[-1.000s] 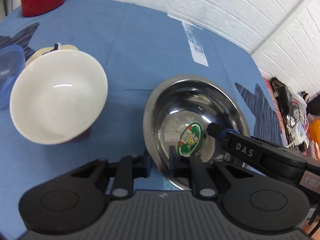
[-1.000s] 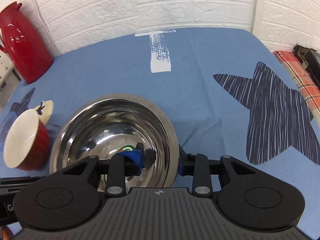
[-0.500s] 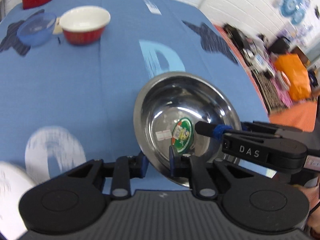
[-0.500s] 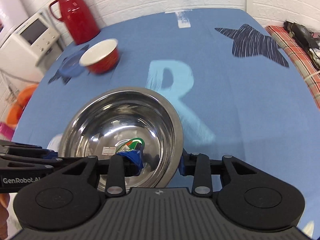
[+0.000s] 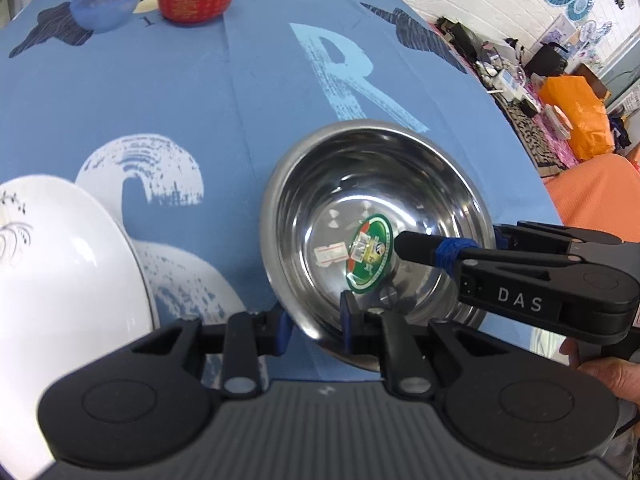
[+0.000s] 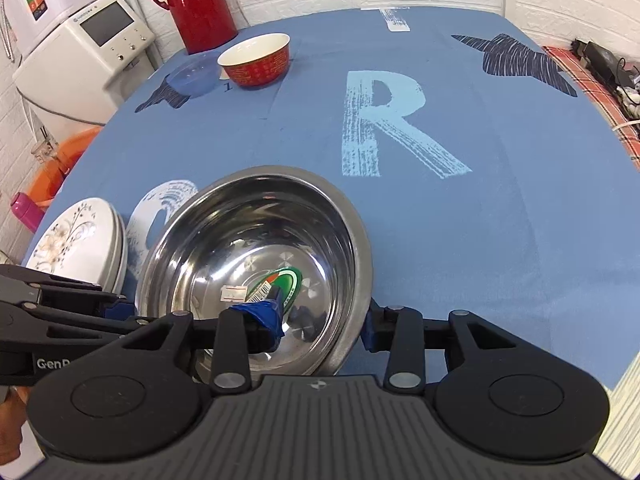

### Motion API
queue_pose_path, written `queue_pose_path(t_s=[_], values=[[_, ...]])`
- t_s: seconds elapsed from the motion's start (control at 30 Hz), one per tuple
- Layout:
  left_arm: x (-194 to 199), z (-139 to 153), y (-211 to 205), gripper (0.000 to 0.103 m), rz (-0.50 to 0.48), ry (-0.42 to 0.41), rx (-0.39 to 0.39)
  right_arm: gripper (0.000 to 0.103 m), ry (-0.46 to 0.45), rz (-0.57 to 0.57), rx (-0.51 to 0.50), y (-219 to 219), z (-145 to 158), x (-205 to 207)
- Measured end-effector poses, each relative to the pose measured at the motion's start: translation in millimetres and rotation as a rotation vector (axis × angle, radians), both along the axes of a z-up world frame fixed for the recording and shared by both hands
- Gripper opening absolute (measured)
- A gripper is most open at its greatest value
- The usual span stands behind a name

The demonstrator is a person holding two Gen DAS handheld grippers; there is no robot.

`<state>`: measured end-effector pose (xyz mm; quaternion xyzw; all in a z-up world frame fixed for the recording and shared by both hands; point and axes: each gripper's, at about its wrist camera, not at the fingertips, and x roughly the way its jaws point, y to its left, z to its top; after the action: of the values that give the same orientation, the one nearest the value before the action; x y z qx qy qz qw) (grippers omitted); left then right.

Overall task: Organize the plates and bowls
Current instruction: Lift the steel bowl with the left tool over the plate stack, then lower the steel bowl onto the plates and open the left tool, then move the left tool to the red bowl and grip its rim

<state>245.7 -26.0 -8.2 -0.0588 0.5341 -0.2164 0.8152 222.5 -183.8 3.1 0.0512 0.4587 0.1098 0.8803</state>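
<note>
Both grippers hold the steel bowl (image 6: 256, 264) by its rim, one on each side, which is likely why it stays level though it is wide and slick. The left gripper (image 5: 314, 326) has one finger inside the wall and one outside, closed onto the near rim. The right gripper (image 6: 324, 330) straddles the opposite rim the same way, its blue-taped inner finger reaching toward the green sticker (image 6: 286, 282) on the bowl's floor. Whether the bowl hangs just above the cloth (image 6: 460, 240) or already rests on it cannot be told from either view. It sits toward the near edge of the table, beside the white printed ring. Just to its left, at the near left edge, lies a stack of white plates (image 6: 76, 240) with a floral print. That closeness suggests the bowl is being brought to where the crockery is gathered. At the far left corner a red bowl (image 6: 256, 60) and a blue bowl (image 6: 192, 78) stand close together, in front of a red jug (image 6: 198, 0), so those look like the remaining pieces to collect. A two-sided pinch on thin metal could slip if either side eases first. My judgement is that the bowl should be set down flat before either grip loosens.
</note>
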Motion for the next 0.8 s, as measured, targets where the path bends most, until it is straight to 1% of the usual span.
queue_pose_path(t_s=[0.03, 0.1, 0.17, 0.2, 0.23, 0.27, 0.3, 0.33, 0.37, 0.43, 0.53, 0.6, 0.7, 0.73, 0.8], values=[[2, -1, 0, 0.015, 0.000, 0.004, 0.003, 0.024, 0.008, -0.007, -0.001, 0, -2, 2], [2, -2, 2, 0.015, -0.005, 0.008, 0.014, 0.024, 0.024, 0.015, -0.006, 2, -7, -1], [3, -7, 1, 0.015, -0.023, 0.016, 0.024, 0.024, 0.061, 0.018, -0.009, 2, -17, -2], [4, -10, 3, 0.016, -0.018, 0.027, 0.026, 0.026, 0.037, 0.019, -0.003, 2, -17, -4], [5, -10, 3, 0.019, -0.017, 0.029, 0.024, 0.026, 0.043, 0.027, -0.011, 4, -17, -3], [5, -10, 3, 0.042, -0.018, 0.023, 0.023, 0.026, 0.055, 0.030, -0.016, 5, -16, -1], [7, -9, 2, 0.053, -0.017, 0.023, 0.020, 0.026, 0.065, 0.023, -0.007, 4, -15, 0], [6, -7, 3, 0.060, -0.024, 0.030, 0.001, 0.026, 0.073, 0.011, 0.008, 1, -14, 1], [6, -3, 4, 0.060, -0.021, 0.028, -0.001, 0.025, 0.071, -0.006, 0.016, -2, -11, 1], [4, 8, 10, 0.060, -0.013, -0.003, 0.002, 0.026, 0.058, -0.055, 0.018, -12, -4, 1], [5, 25, 30, 0.060, -0.011, 0.003, -0.063, 0.026, 0.023, -0.111, 0.032, -30, 10, 2], [9, 40, 46, 0.060, 0.010, -0.028, -0.089, 0.027, 0.000, -0.132, 0.036, -39, 20, 9], [29, 62, 75, 0.061, 0.094, -0.109, -0.100, 0.027, -0.020, -0.163, 0.068, -45, 30, 31], [41, 65, 86, 0.062, 0.144, -0.121, -0.106, 0.027, -0.025, -0.163, 0.079, -44, 33, 41], [68, 66, 106, 0.062, 0.231, -0.116, -0.131, 0.028, -0.042, -0.165, 0.099, -36, 38, 67]])
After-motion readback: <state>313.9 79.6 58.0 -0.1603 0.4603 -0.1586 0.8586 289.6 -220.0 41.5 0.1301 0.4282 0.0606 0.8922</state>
